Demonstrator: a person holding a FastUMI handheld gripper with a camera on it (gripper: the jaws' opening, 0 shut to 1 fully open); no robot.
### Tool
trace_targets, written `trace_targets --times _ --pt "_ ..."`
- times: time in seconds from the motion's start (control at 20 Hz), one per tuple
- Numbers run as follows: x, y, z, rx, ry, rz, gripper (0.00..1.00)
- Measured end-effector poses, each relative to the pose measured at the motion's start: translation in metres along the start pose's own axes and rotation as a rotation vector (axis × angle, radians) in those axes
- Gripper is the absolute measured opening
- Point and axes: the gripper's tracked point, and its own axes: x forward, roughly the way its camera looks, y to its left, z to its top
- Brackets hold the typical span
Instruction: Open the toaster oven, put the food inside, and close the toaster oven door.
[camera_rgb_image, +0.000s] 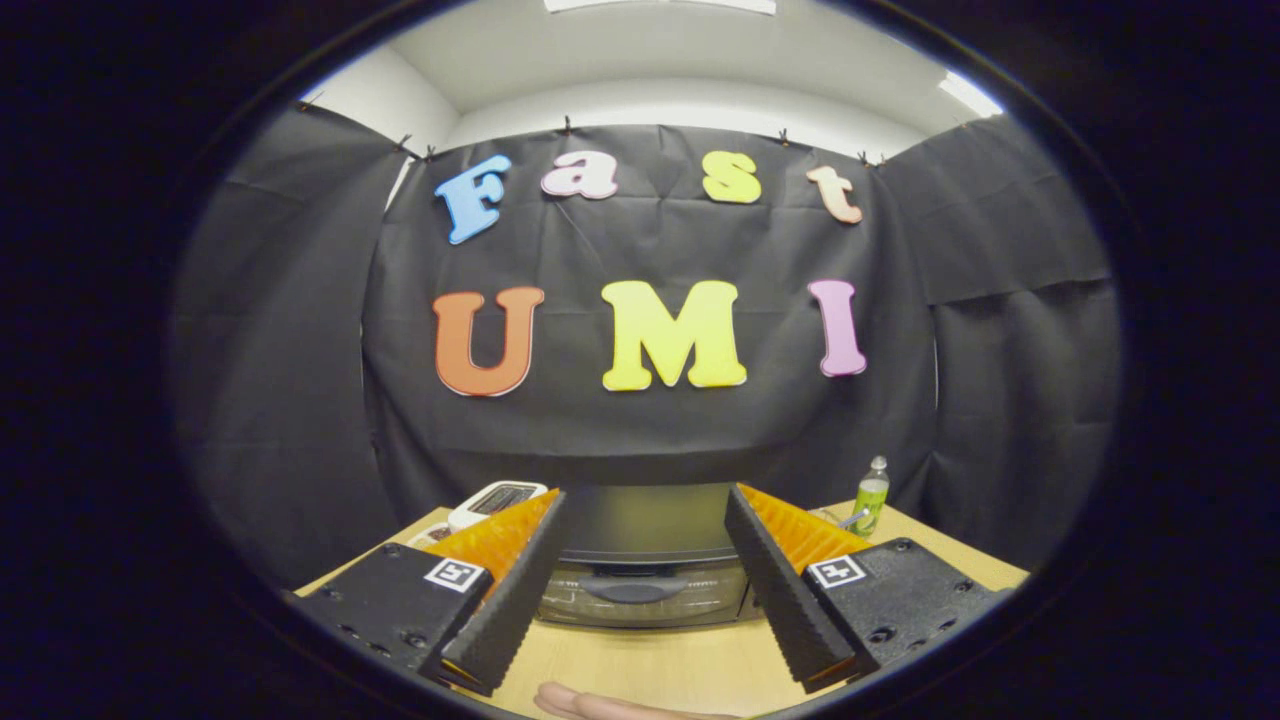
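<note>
On the wooden table (640, 665) at lower centre, the closed oven (640, 560) sits straight ahead between the gripper's (645, 520) 2 wide-open, empty fingers, its door handle (632, 590) lying crosswise to them.

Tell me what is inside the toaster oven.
The dark toaster oven sits beyond the open hand-held gripper, its glass door closed. Through the glass, faint rack lines appear; any food is too dim to tell. The fingers hide both ends.
</note>
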Motion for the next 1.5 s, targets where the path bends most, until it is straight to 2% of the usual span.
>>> trace_targets --times 0.3,0.6,0.85,1.15,1.5 --pt "0.051 -0.007 -0.056 0.057 0.145 0.010 1.00" --pt "0.084 -0.004 -0.084 -0.011 0.149 -0.016 1.00" --pt "0.106 -0.004 -0.117 -0.040 0.214 -0.030 1.00" --pt "0.106 -0.002 -0.125 -0.048 0.231 -0.013 1.00" --pt "0.077 -0.001 -0.133 -0.077 0.270 -0.011 1.00"
